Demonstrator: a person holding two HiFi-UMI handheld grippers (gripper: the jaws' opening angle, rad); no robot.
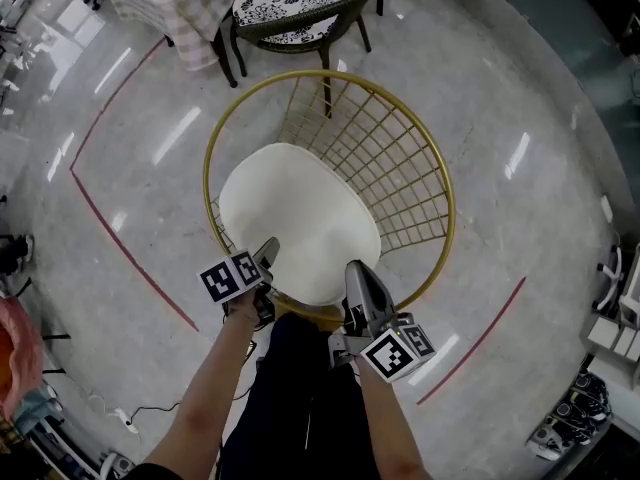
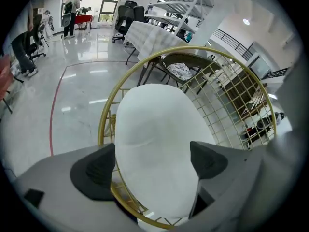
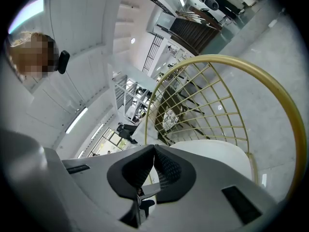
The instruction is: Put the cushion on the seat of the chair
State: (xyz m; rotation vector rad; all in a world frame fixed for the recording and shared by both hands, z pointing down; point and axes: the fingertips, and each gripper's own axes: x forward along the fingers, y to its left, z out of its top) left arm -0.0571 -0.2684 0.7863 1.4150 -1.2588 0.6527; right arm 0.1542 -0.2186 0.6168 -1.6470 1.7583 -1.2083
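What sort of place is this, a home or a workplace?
Probably a large open office or hall: glossy stone floor marked with red lines, black office chairs by the windows, a cloth-covered table.

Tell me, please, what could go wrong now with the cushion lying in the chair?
The open left gripper hangs close over the cushion's near edge; pulling away carelessly might catch and drag it. The cushion seems to sit toward the chair's front rim, so it may slip forward.
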